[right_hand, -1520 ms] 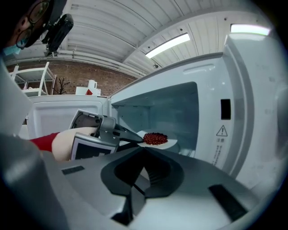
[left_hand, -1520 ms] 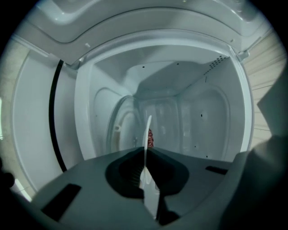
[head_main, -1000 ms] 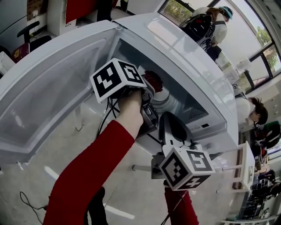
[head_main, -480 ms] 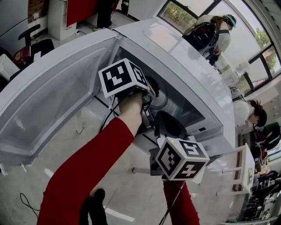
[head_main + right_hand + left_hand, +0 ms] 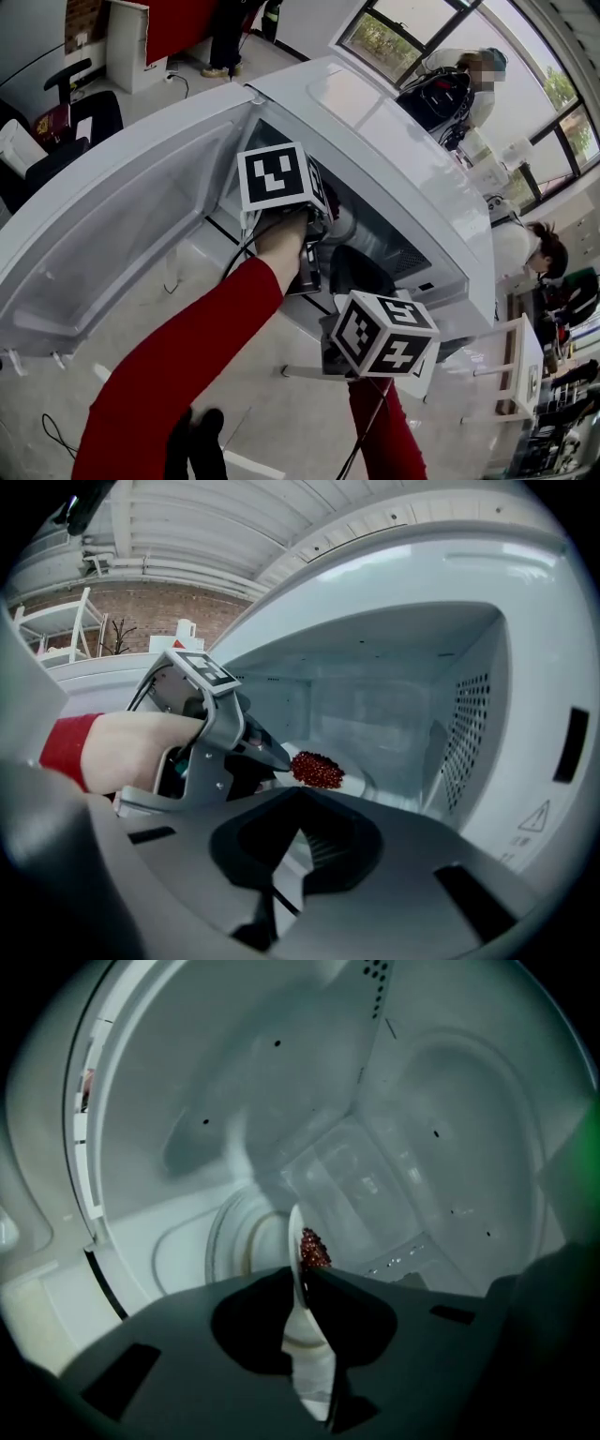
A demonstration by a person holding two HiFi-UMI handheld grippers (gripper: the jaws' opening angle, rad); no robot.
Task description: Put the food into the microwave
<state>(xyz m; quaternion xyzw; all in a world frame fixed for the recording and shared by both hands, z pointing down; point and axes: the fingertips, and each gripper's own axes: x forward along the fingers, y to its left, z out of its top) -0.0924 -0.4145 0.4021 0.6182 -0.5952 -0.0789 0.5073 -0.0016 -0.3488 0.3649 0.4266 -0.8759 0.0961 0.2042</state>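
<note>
Mostly hidden, the plate (image 5: pixel 293 1237) is pinched by left gripper (image 5: pixel 300 1272); right gripper (image 5: pixel 300 792) jaws together

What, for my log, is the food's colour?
The food is dark red; the right gripper view shows it best.

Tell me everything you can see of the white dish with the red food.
The white dish looks smooth, with a thin rim. A small mound of dark red, grainy food sits on it. The left claw is shut on its rim and holds it inside the open white microwave. Whether it touches the cavity floor is unclear.
</note>
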